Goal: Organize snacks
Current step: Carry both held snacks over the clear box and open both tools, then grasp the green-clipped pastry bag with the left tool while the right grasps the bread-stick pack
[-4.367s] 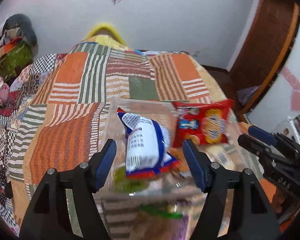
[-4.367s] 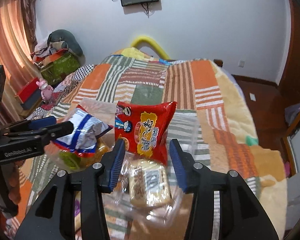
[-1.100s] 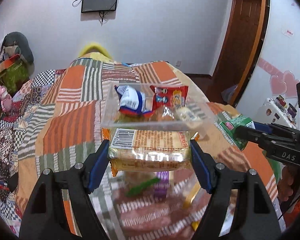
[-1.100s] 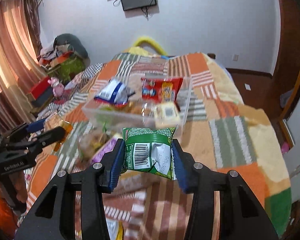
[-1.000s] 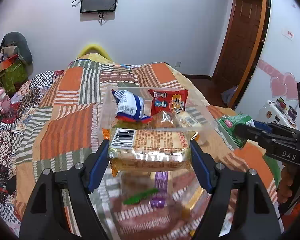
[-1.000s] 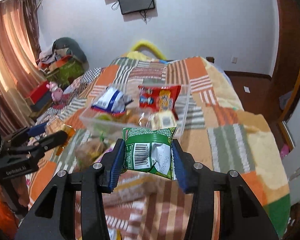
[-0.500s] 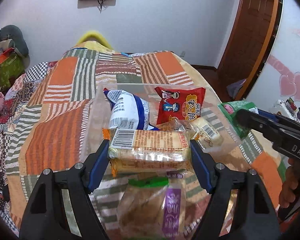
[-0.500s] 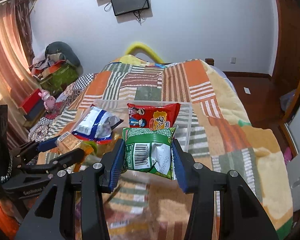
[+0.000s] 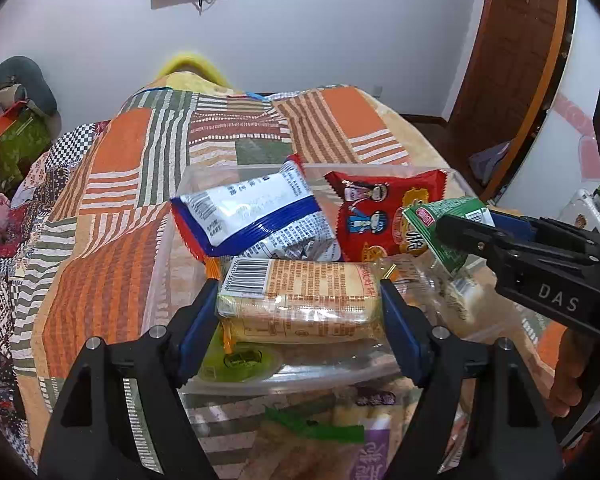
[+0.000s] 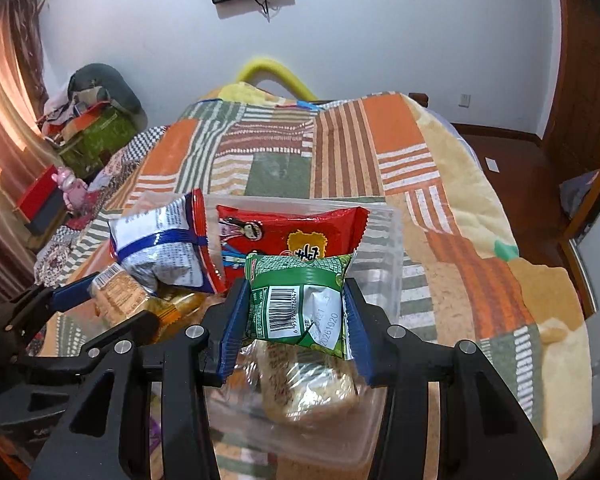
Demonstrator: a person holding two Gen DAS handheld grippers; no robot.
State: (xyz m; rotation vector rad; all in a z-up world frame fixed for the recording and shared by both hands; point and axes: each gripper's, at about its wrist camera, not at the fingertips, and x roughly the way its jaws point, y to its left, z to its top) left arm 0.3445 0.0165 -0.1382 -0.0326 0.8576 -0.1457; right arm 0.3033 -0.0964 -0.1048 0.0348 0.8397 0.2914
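A clear plastic bin [image 9: 168,264] [image 10: 384,264] sits on the patchwork bedspread. Inside lean a white-and-blue snack bag [image 9: 252,216] [image 10: 160,248] and a red snack bag [image 9: 376,216] [image 10: 292,232]; a clear-wrapped pastry [image 10: 308,392] and a green jelly cup [image 9: 240,362] lie lower down. My left gripper [image 9: 300,312] is shut on a tan biscuit pack [image 9: 300,300] [image 10: 118,292], held over the bin's near part. My right gripper [image 10: 296,316] is shut on a small green packet [image 10: 300,300] [image 9: 440,228], held over the bin's right side.
A purple-labelled snack bag [image 9: 364,440] lies on the bedspread [image 9: 100,208] in front of the bin. A hand [image 9: 572,380] holds the right gripper's handle. Boxes and a pink toy [image 10: 70,188] sit left of the bed, a wooden door [image 9: 512,68] to the right.
Both grippers have moved forward and down toward the bin, still holding their packs. The bin and its bags now look larger and lie right under the held packs.
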